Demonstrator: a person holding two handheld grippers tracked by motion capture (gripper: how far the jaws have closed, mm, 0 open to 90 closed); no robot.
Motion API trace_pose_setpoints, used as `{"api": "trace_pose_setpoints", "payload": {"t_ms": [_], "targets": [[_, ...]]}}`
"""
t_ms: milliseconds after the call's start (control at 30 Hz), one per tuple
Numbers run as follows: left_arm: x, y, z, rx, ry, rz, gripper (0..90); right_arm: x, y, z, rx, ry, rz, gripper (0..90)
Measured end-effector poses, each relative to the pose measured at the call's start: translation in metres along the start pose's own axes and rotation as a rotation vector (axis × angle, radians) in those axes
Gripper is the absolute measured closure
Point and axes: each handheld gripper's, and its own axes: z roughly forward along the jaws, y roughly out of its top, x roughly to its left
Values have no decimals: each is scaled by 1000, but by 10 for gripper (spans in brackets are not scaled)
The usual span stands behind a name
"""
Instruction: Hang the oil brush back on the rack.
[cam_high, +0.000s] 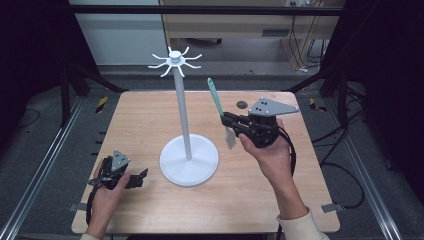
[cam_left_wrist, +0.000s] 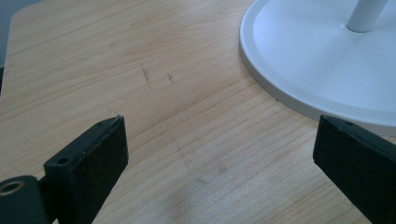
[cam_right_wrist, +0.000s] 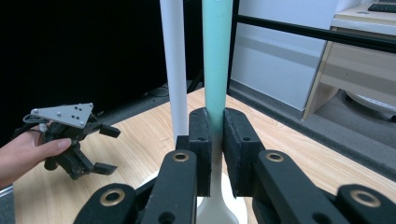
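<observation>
Right gripper (cam_right_wrist: 215, 149) clamps unmarked spatula (cam_right_wrist: 217, 60) (teal handle)

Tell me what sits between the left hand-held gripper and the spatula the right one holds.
The white hook stand stands between the left hand-held gripper and the spatula, seen in the high view.

Even overhead light washes the wooden table (cam_high: 150, 125) brightly, with soft, faint shadows, while the surroundings fall off into near black. The left gripper view is crisp up close; the right gripper view's background goes slightly soft.
</observation>
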Motion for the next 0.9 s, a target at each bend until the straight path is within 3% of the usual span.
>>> {"api": "trace_pose_setpoints", "payload": {"t_ms": [900], "targets": [[0,0,0,3,1,-1,29,-1,19,-12,-53,-7,-17,820]]}}
